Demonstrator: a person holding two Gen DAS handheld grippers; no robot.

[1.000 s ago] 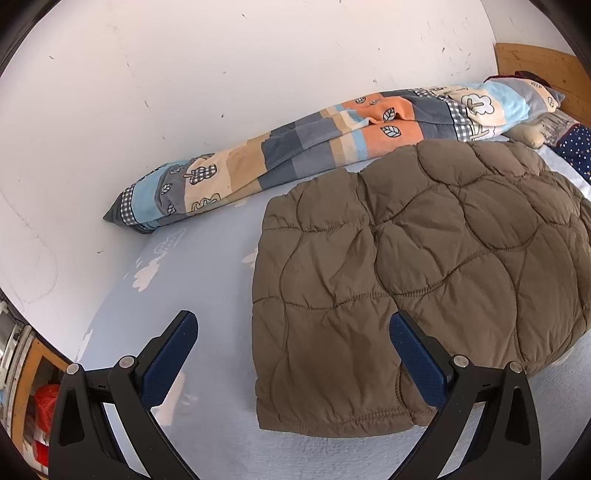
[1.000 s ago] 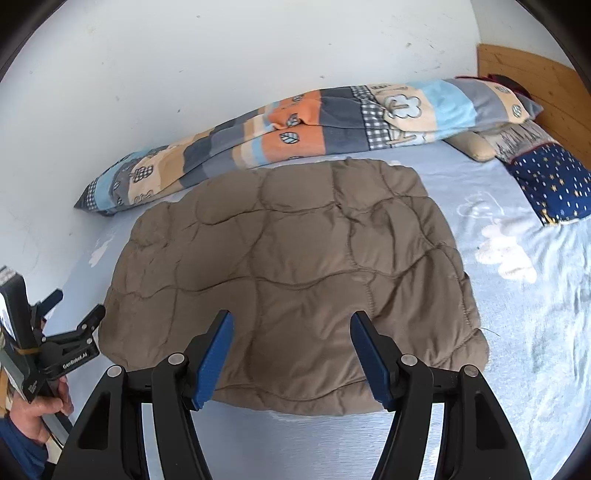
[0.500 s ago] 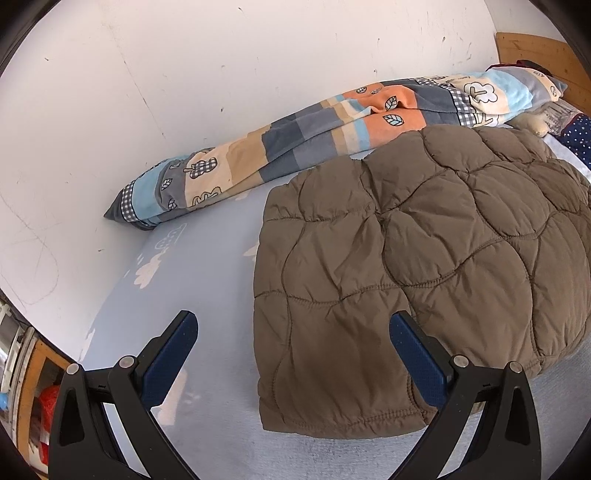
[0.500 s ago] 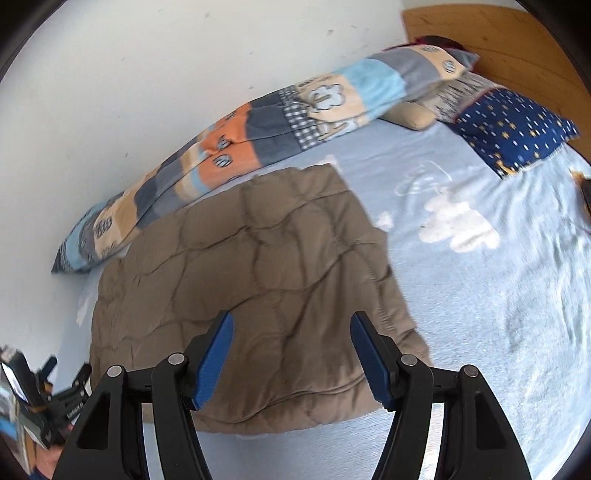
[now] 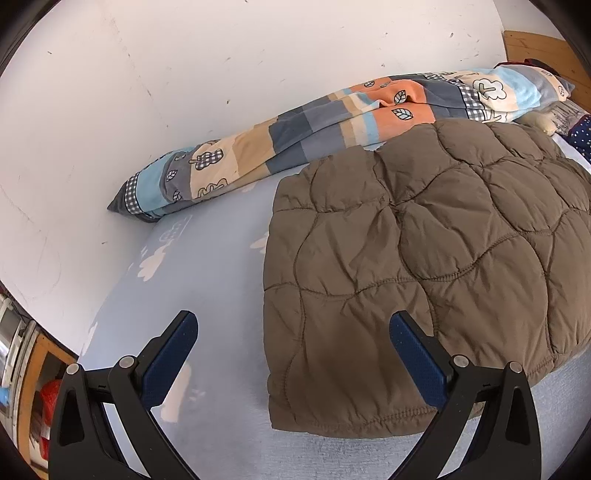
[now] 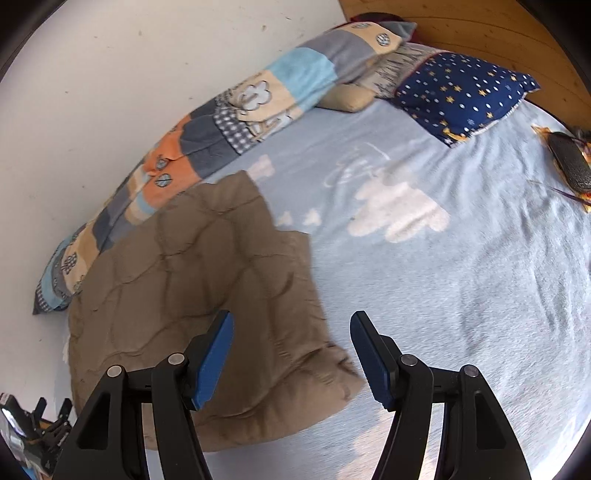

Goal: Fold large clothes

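Observation:
A brown quilted puffer garment [image 5: 424,258] lies folded flat on the light blue bed sheet [image 5: 207,280]. It also shows in the right wrist view [image 6: 192,295], at the left. My left gripper [image 5: 291,343] is open and empty, hovering above the garment's near left corner. My right gripper [image 6: 291,343] is open and empty, above the garment's near right corner and the sheet [image 6: 443,295]. The left gripper shows small at the bottom left of the right wrist view [image 6: 44,428].
A patchwork blanket roll [image 5: 332,133] lies along the white wall [image 5: 147,92]. A navy star pillow [image 6: 461,96], a beige pillow [image 6: 347,98] and a wooden headboard [image 6: 480,26] are at the far end. A dark object [image 6: 569,162] lies at the right edge.
The right gripper has swung to the right, so the garment slid left in its view and the pillow end came in. The left gripper has shifted only slightly. Both stay open.

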